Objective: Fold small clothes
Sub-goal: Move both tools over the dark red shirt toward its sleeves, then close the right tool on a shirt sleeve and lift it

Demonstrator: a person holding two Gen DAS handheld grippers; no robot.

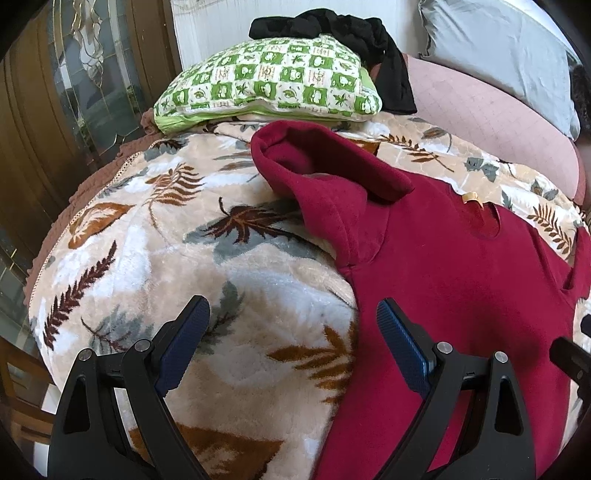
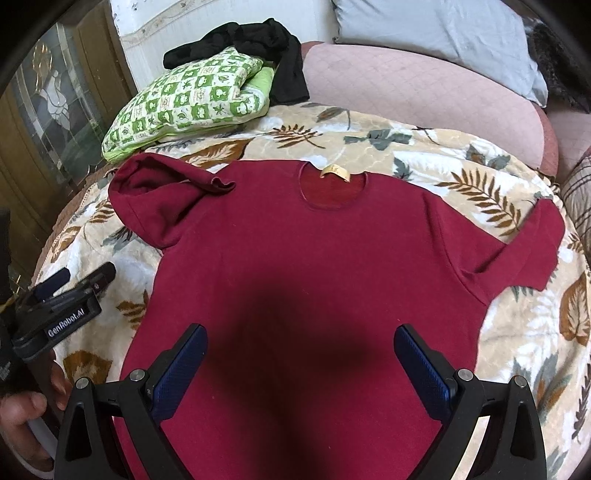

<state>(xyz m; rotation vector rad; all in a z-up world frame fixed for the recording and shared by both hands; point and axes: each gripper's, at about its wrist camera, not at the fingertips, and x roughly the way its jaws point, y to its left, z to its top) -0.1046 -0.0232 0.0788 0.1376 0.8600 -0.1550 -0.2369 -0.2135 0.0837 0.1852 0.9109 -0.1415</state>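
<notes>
— Two grippers, both with jaws spread wide and nothing between them. The left gripper (image 1: 293, 314) hangs over the near left side of the bed, one finger above the blanket (image 1: 147, 240), the other above the shirt (image 1: 443, 277).

— And the right one?

— The right gripper (image 2: 301, 341) hangs over the near middle of the shirt (image 2: 314, 258), with a dark shadow on the cloth between its blue pads (image 2: 181, 365). In its view the left gripper (image 2: 74, 282) shows at the left edge, beside the shirt's side hem, with a hand (image 2: 22, 417) below it.

— How does the shirt lie?

— Dark red, short-sleeved, spread flat on the leaf-print blanket (image 2: 461, 177), collar far, hem near. A small yellow label (image 2: 335, 171) sits in the round neck. The right sleeve (image 2: 532, 247) lies flat and points out to the right. The left sleeve (image 2: 159, 195) is bunched and stands up, its opening gaping, a corner folded over toward the collar.

— Beyond the shirt?

— At the far left a green checked pillow (image 2: 192, 99) rests on the blanket's edge, with a black garment (image 2: 266, 48) draped over its far side. A pink cushion (image 2: 424, 92) curves along the far right, and a grey pillow (image 2: 443, 33) leans behind it. A wooden door with glass (image 1: 74, 92) stands at the left.
</notes>
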